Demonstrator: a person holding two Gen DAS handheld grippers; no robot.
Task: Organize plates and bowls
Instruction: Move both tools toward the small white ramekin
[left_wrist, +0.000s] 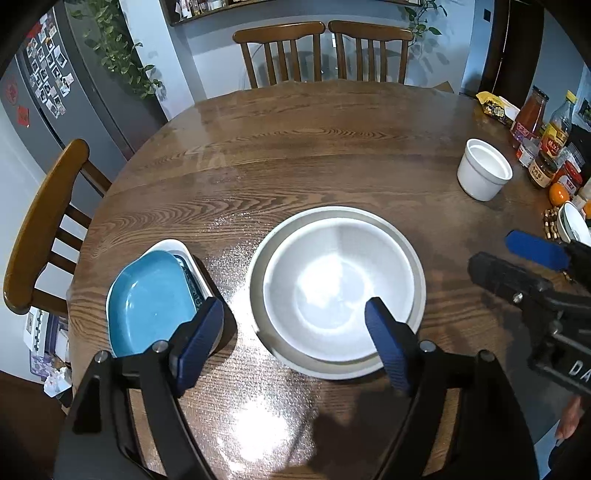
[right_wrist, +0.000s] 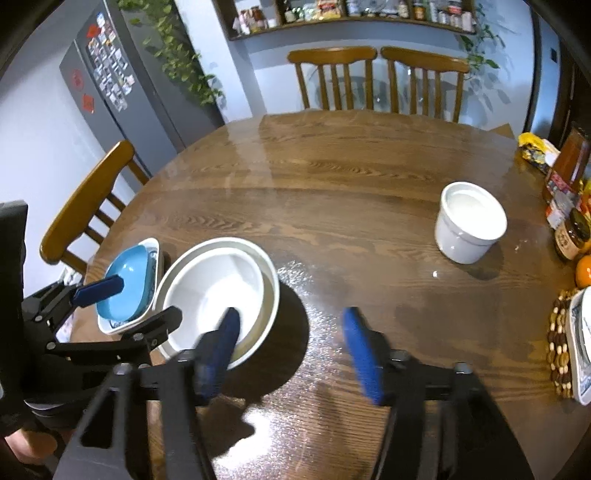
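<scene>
On the round wooden desk (left_wrist: 295, 155) a white bowl (left_wrist: 338, 288) sits nested inside a larger white bowl (left_wrist: 415, 258), near the front edge. Just left of them a blue dish (left_wrist: 147, 299) lies tilted in a white rectangular dish (left_wrist: 192, 258). A white ramekin (left_wrist: 484, 170) stands well apart at the far right, near jars and bottles (left_wrist: 543, 140). The left claw (left_wrist: 295, 332) hovers wide above the nested bowls, gripping nothing. The right claw (right_wrist: 291, 343) is also spread with nothing between its fingers, its left finger over the bowls' rim.
</scene>
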